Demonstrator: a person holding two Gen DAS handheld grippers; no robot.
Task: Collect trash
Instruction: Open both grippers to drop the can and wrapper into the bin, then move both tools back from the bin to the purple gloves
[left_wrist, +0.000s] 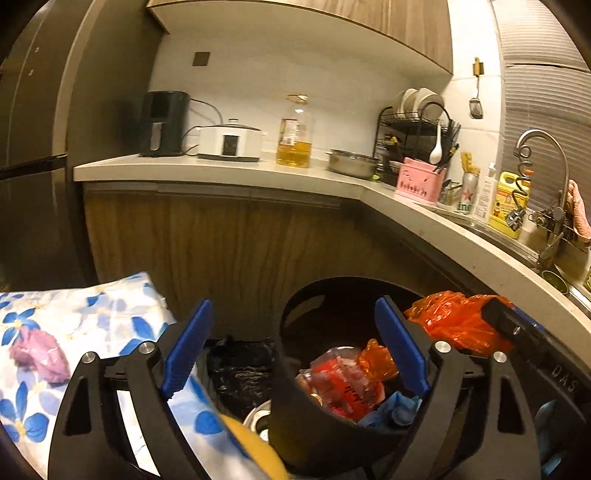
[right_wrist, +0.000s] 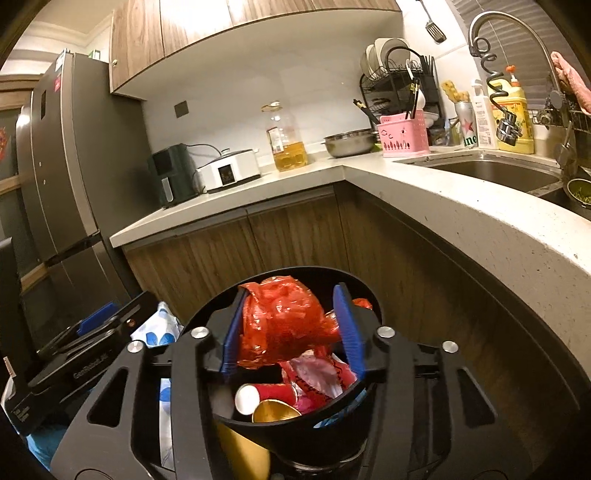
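A round black trash bin (left_wrist: 314, 435) (right_wrist: 295, 435) stands on the floor by the counter's corner. It holds red wrappers (left_wrist: 343, 391), a blue glove (left_wrist: 395, 410), a red can (right_wrist: 266, 395) and a gold can (right_wrist: 273, 411). My right gripper (right_wrist: 291, 325) hovers over the bin with its jaws parted. A crumpled orange-red plastic bag (right_wrist: 284, 325) (left_wrist: 454, 321) sits loosely between the pads, on top of the trash. My left gripper (left_wrist: 293, 325) is open wide over the bin's left rim and holds nothing.
Left of the bin lie a blue-flowered cloth (left_wrist: 92, 332) with a purple lump (left_wrist: 40, 358) on it, and a black plastic bag (left_wrist: 240, 369). Wooden cabinet doors (right_wrist: 295, 229) stand behind. The counter (right_wrist: 480, 229) with its sink (right_wrist: 491, 170) curves round on the right. A fridge (right_wrist: 62, 166) rises at left.
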